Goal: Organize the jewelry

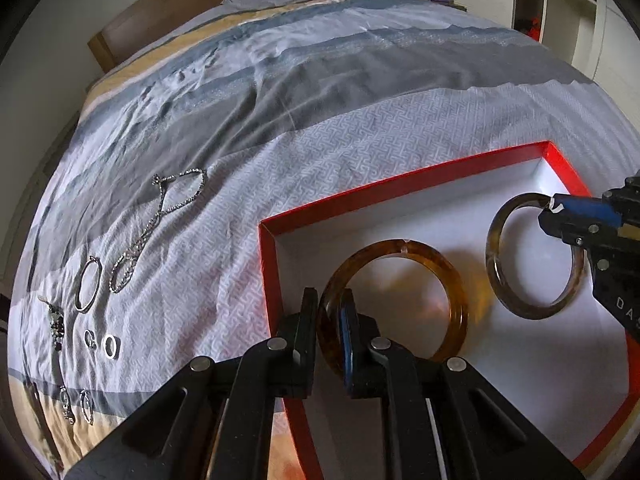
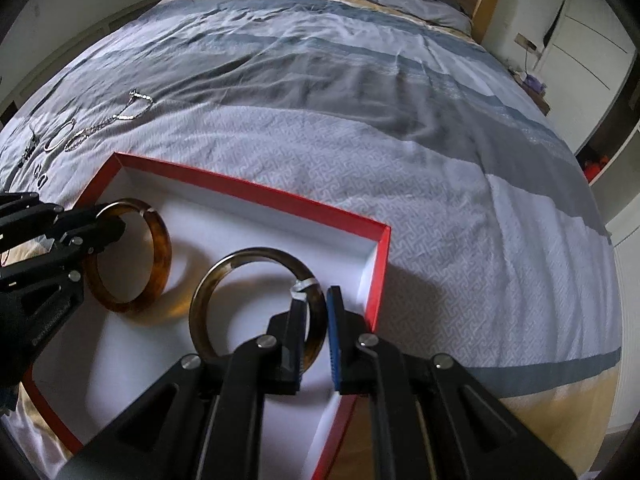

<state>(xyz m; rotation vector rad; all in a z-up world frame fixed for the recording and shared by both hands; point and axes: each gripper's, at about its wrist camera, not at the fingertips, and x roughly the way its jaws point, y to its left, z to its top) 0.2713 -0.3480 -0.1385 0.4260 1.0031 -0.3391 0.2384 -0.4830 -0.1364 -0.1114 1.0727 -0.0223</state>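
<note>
Bangles both over red box, bed beneath. Left claw nearly closed, pinching amber bangle rim at 9 o'clock. Right claw likewise clamps darker bangle at 3 o'clock. Contact with box floor hard to judge. Lower gently until rings lie flat, apart, then ease grip. Chains, rings wait on bed, 9 o'clock of box.

Two bangles (amber), one box.
</note>
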